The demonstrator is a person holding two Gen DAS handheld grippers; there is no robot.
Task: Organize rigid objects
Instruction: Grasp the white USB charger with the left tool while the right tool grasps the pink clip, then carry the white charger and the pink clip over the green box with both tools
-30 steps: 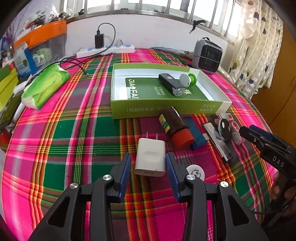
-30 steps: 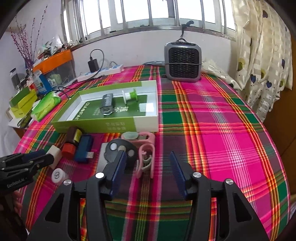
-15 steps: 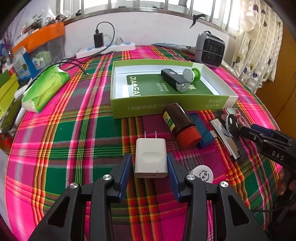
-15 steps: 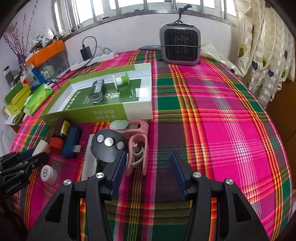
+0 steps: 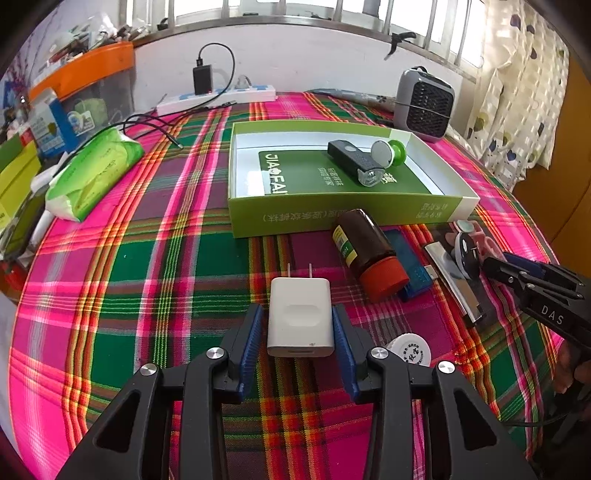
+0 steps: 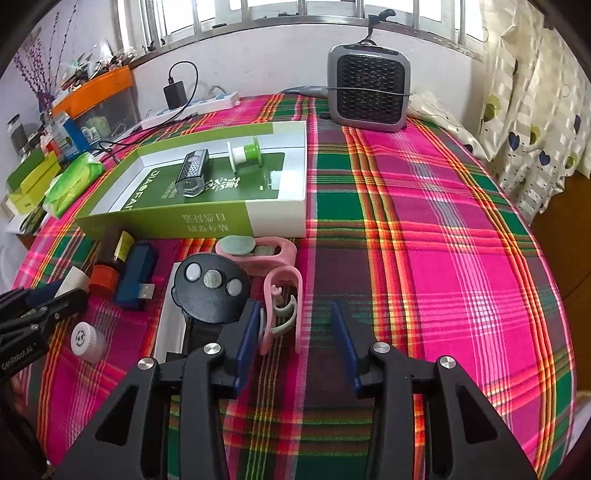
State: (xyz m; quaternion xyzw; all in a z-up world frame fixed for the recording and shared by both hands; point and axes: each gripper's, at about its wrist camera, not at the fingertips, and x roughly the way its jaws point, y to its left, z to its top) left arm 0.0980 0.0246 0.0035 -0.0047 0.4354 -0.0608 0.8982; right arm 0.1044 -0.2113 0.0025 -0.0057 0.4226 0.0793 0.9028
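Crowding white charger [image 5: 300, 318]: brown bottle [image 5: 365, 251], white cap [image 5: 410, 350]

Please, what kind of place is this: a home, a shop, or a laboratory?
Most likely a room in a home. A plaid tablecloth covers the table, patterned curtains hang beside a barred window, and a small heater stands near a power strip.

Plaid-clothed table [image 6: 424, 206] — box [image 6: 207, 218], scattered items.
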